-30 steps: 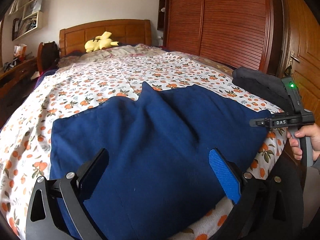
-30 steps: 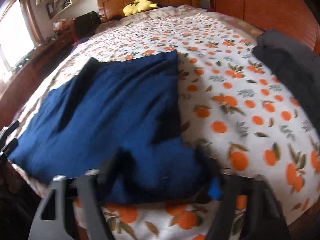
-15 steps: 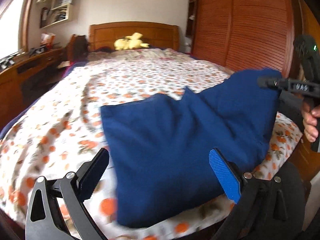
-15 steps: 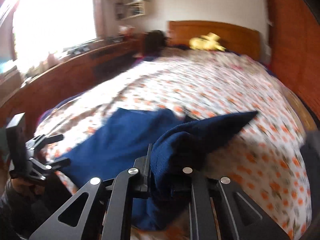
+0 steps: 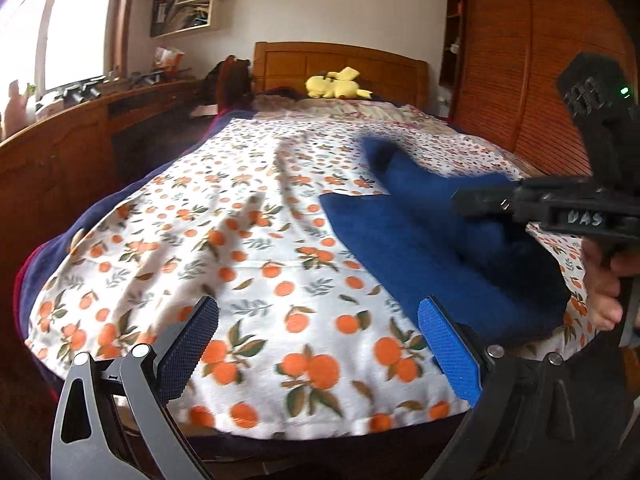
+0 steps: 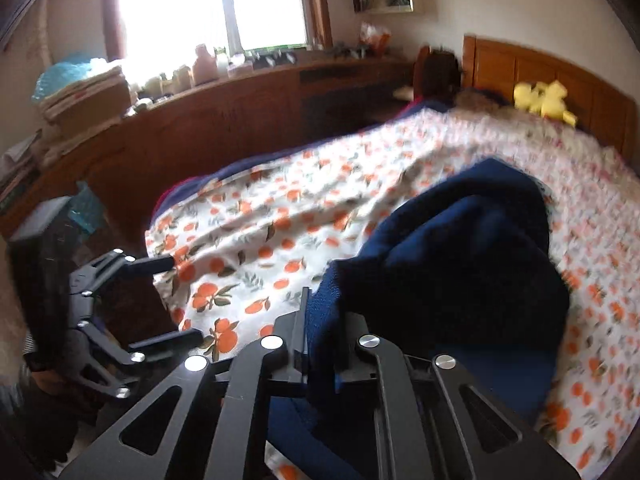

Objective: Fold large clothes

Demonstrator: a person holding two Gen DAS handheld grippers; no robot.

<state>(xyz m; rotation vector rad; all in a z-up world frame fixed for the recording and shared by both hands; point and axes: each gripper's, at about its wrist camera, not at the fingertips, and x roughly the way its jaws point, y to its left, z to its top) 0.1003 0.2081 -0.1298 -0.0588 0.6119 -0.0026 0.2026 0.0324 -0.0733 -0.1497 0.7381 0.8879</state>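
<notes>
Fabric fills the right gripper (image 6: pixel 324 344): its jaws, which have just been closing, are clamped on a thick bunch of the blue garment (image 6: pixel 460 272), lifted off the mattress with the rest trailing down beyond and to the right of the fingers. Off to its left, clear of the cloth, the left gripper (image 5: pixel 316 352) hangs with its jaws wide apart and nothing between them, only the orange-print bedspread (image 5: pixel 248 248) below and ahead. From that gripper's side the garment sits to the right, heaped near the bed's near edge under the other tool. By my judgement the fold is only at its start: the garment is gathered in an untidy mound with no flat, squared layers visible, so laying it out, folding and smoothing all remain. Counted: one blue garment, two grippers, one bed, and one yellow plush toy (image 5: pixel 338 83) far ahead against the headboard.
</notes>
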